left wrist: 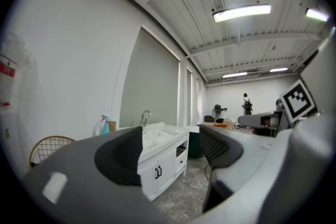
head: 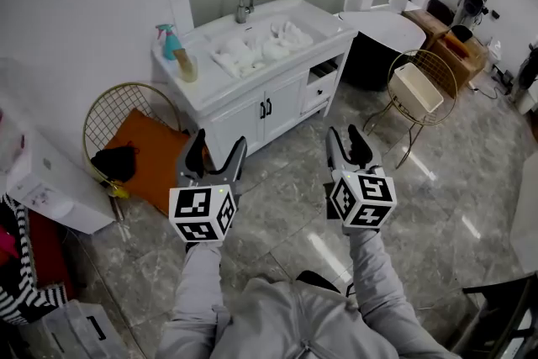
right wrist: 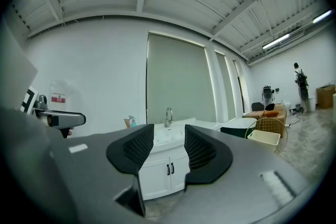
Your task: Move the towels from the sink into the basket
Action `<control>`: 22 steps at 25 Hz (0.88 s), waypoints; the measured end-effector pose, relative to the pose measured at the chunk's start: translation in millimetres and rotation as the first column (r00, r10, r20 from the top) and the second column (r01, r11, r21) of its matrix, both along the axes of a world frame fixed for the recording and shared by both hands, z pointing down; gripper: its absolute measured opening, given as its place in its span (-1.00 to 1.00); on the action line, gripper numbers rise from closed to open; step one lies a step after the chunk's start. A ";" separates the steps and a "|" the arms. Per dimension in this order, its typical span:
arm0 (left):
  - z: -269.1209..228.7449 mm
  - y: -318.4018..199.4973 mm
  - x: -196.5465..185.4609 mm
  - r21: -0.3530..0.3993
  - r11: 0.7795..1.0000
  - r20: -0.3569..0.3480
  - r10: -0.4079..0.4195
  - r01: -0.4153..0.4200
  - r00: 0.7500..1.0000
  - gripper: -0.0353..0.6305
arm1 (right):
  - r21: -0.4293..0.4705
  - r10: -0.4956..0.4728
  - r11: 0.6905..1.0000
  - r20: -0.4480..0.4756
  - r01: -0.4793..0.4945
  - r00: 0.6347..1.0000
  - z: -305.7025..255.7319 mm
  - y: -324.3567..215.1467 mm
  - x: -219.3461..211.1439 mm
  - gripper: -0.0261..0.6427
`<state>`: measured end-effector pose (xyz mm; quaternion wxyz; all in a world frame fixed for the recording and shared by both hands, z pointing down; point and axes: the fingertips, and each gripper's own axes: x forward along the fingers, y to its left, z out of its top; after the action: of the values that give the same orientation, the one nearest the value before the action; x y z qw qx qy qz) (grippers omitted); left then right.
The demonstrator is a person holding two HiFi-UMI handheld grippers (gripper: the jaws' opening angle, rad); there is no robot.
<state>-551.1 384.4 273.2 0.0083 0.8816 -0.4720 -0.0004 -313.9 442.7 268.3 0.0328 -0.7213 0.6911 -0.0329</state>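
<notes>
Several white towels [head: 252, 51] in sink [head: 262, 18] — red wall label [right wrist: 58, 98] unreadably small.

— Where are the towels [head: 252, 50]?
— In the sink [head: 277, 13], ahead of me, before the tap [head: 245, 2].
— And the basket [head: 418, 88]?
— On the chair [head: 424, 63] right of the cabinet [head: 252, 113]. The spray bottle [head: 167, 42] stands left of the sink.

White vanity desk [head: 252, 88] stands on the grey marble floor [head: 286, 197] — white towels [head: 256, 50] heaped in its sink [head: 220, 36], faucet [head: 245, 2] at their twelve o'clock, blue spray bottle [head: 168, 41] at nine. A wire chair [head: 420, 88] stands on the floor at the desk's three.
</notes>
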 end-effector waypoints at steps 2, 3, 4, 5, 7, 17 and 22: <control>7.5 -7.6 0.0 -0.016 1.000 0.002 0.011 -0.011 1.000 0.28 | -0.009 0.012 1.000 0.001 -0.012 1.000 6.2 -2.8 0.2 -0.43; 10.2 -11.5 1.3 -0.022 1.000 0.002 0.017 -0.017 1.000 0.28 | -0.014 0.015 1.000 0.001 -0.015 1.000 9.3 -5.1 1.3 -0.43; 11.6 -16.3 3.6 -0.024 0.999 0.002 0.024 -0.024 1.000 0.28 | -0.018 0.018 1.000 0.001 -0.018 1.000 11.2 -8.8 3.1 -0.43; 11.9 -22.4 6.8 -0.024 0.999 0.004 0.030 -0.030 1.000 0.28 | -0.019 0.021 1.000 0.002 -0.021 1.000 12.0 -13.7 5.6 -0.43; 12.4 -37.7 15.2 -0.023 0.999 0.007 0.040 -0.040 0.999 0.28 | -0.019 0.025 1.000 0.003 -0.025 1.000 13.1 -27.2 12.4 -0.42; 20.4 -163.4 87.3 -0.034 0.999 0.049 0.029 -0.027 0.998 0.28 | -0.031 -0.004 1.000 0.029 0.005 1.000 26.8 -155.4 82.4 -0.42; 20.3 -227.0 126.1 -0.035 0.999 0.068 -0.009 0.011 0.998 0.28 | -0.042 -0.072 0.996 0.025 0.073 0.997 28.9 -225.8 113.9 -0.41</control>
<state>-425.0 157.5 293.6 0.0081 0.8784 -0.4764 0.0377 -200.0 216.9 297.2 0.0244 -0.6958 0.7155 -0.0572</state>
